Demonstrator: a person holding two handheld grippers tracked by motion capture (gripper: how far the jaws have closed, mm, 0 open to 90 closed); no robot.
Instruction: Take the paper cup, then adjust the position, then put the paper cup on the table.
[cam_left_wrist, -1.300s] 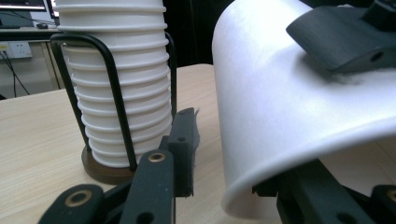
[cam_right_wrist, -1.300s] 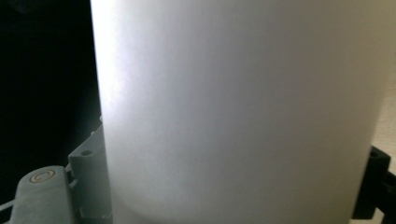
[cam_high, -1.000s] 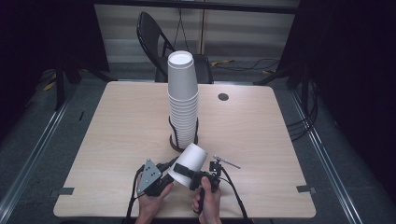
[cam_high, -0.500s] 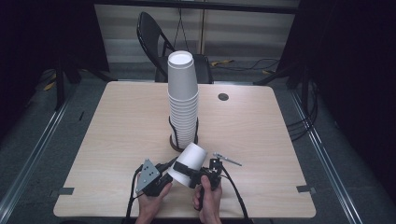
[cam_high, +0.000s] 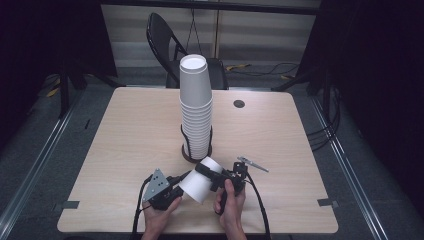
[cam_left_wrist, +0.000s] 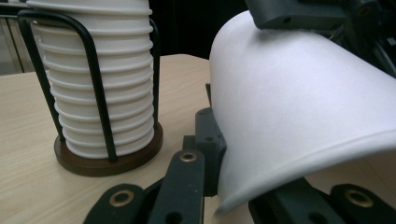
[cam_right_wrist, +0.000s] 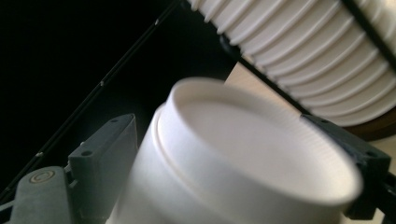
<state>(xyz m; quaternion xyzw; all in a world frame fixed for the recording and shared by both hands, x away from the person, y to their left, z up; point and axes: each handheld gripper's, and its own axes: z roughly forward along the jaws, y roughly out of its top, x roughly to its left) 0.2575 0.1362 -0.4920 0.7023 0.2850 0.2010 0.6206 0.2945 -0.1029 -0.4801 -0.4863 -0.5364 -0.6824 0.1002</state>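
Lifted slightly since before, the right gripper (cam_high: 212, 175) clamps the cup's (cam_high: 200, 181) base while the left gripper (cam_high: 176, 186) pinches its rim, steadying it near the stack (cam_high: 195, 110).

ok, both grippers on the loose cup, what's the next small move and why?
Probably the left gripper lets go of the rim. The loose cup lies tilted, the right gripper clamps its base end, and the cup stack in its holder stands just behind, so the right one alone could carry it there.
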